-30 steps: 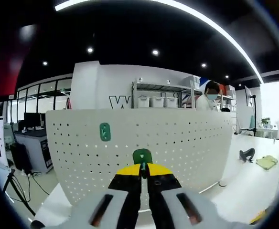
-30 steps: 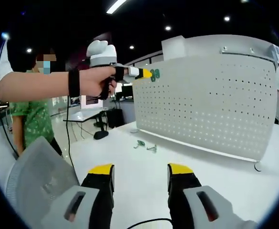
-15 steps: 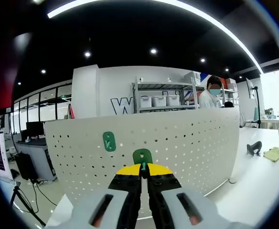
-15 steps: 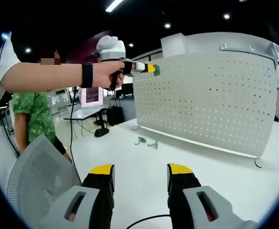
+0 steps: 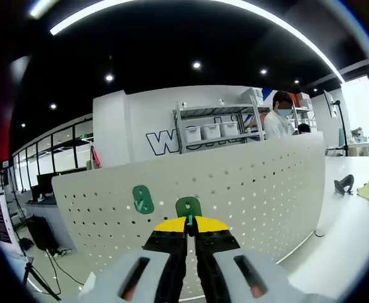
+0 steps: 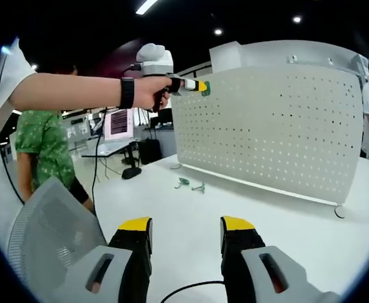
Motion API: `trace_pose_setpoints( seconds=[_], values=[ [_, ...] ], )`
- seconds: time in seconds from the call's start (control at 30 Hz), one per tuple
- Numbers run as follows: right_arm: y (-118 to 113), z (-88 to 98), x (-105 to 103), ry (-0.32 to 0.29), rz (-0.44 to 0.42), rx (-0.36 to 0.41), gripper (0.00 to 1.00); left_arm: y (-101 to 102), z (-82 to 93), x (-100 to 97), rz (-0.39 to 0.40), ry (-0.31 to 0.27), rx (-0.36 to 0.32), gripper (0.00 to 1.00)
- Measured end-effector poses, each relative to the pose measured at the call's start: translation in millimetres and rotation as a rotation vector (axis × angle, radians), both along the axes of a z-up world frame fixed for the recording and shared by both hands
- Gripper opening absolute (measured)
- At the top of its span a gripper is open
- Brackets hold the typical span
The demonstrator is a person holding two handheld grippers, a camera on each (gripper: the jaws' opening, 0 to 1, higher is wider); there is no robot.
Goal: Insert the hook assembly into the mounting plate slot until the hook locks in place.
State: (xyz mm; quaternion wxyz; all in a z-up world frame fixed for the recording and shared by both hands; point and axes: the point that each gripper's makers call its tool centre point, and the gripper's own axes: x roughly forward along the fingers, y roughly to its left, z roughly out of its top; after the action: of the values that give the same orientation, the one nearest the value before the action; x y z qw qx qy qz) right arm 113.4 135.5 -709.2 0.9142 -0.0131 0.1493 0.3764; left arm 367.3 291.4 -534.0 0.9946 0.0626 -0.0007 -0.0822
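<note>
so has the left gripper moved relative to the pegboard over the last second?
Yes. In the right gripper view the left gripper, shut on a green hook, has risen from below the pegboard's top left corner to level with its top edge.

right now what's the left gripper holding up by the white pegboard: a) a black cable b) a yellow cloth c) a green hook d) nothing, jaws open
c: the left gripper has its yellow-tipped jaws shut on a green hook, held near the pegboard; the right gripper view shows it near the board's top corner.
</note>
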Motion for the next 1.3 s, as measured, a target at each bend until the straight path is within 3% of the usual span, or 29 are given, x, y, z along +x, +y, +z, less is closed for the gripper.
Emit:
trace_pose_setpoints(
  seconds=[0.4,1.3],
  values=[
    [-5.2,-4.2,3.8,0.011,-0.014,-0.004,0.42,5.5,15.9,25.1,0.02,-0.004,0.02,0.03],
    [-9.1,-8.7,11.0,0.034,-0.038,0.007,0.41,2.0,10.3,49.8,0.013,0.011,0.021,0.03]
  ],
)
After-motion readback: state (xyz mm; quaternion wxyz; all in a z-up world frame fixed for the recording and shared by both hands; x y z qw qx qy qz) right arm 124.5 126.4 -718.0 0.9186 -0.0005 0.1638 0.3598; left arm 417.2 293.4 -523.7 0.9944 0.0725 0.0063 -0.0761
